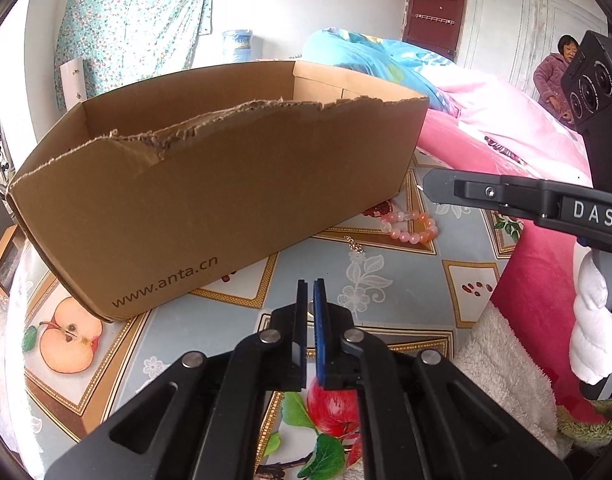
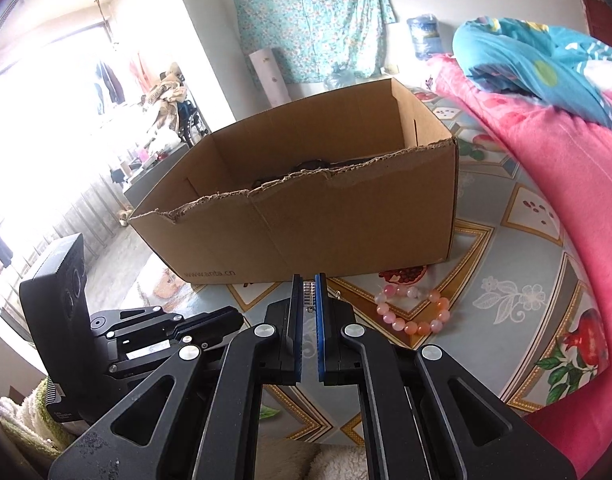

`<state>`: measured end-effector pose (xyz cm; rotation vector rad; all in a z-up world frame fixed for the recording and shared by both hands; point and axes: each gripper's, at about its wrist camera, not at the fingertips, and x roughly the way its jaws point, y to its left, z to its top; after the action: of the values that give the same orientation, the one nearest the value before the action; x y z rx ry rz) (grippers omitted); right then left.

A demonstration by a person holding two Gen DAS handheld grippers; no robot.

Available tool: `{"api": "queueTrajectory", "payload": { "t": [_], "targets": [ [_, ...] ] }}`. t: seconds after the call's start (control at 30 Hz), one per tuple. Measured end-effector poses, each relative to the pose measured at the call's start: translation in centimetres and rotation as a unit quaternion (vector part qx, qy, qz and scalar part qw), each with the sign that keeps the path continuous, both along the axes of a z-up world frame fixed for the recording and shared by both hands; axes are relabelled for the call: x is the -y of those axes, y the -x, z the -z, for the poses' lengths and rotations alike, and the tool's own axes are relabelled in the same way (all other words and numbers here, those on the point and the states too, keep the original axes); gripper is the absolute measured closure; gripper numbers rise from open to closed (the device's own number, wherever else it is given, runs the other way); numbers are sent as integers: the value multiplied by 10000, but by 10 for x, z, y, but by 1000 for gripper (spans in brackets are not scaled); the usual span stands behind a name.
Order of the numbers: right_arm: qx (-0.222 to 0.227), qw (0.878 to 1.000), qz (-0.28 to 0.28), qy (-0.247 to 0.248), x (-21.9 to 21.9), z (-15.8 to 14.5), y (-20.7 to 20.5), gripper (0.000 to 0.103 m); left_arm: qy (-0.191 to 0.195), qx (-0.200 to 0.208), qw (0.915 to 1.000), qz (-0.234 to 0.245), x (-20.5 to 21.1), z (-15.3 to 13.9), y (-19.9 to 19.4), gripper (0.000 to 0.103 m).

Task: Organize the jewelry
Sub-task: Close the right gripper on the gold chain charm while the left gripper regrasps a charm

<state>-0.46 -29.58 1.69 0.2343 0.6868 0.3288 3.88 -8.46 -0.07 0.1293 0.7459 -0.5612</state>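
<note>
On the near wall of the open brown cardboard box [image 1: 210,200], whose top edge is roughly torn, the address "www.anta.cn" is printed in dark letters. The white letters "DAS" are read on a black part of the right gripper [image 1: 426,188] as it is seen from the left wrist.

A bracelet of round pink, peach and pale beads [image 2: 414,310] is laid in a loose ring on the bench [image 2: 506,312], which is covered with a grey-blue cloth printed with fruit and gold frames. The bracelet is found just beside the box's near right corner, outside it. Its ring is stretched slightly, with the long axis running roughly along the box's front.

A small silver piece [image 2: 308,294], seemingly of short bars, is pinched between the right fingers [image 2: 295,300]; what it is cannot be told. The left gripper [image 1: 311,292] is held nearly closed, with nothing seen between its blue-padded fingers [image 1: 319,312].
</note>
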Motion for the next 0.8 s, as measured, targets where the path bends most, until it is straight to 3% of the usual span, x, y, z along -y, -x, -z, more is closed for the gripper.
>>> {"api": "queueTrajectory", "payload": {
  "t": [0.1, 0.23, 0.3, 0.37, 0.43, 0.57, 0.6, 0.8],
  "targets": [
    [-33, 10000, -32, -52, 0, 3, -1, 99, -179, -66, 9998, 64, 5, 6, -2, 81],
    [-58, 9999, -47, -96, 0, 5, -3, 99, -604, -195, 9979, 130, 18, 18, -7, 80],
    [-55, 9999, -40, -114, 0, 5, -5, 99, -754, -69, 9971, 124, 22, 19, -6, 80],
    [-62, 9999, -34, -134, 1, 5, -6, 99, -832, -46, 9964, 128, 26, 20, -6, 84],
    [-59, 9999, -30, -148, 2, 6, -7, 99, -900, -6, 9958, 145, 29, 20, -6, 94],
    [-60, 9998, -32, -180, 3, 6, -8, 99, -1005, 72, 9948, 172, 33, 21, -4, 96],
    [-60, 9998, -35, -186, 3, 6, -8, 99, -1000, 83, 9948, 167, 33, 20, -5, 102],
    [-53, 9997, -37, -217, 5, 6, -9, 99, -991, 63, 9950, 130, 34, 19, -4, 103]
  ]
}}
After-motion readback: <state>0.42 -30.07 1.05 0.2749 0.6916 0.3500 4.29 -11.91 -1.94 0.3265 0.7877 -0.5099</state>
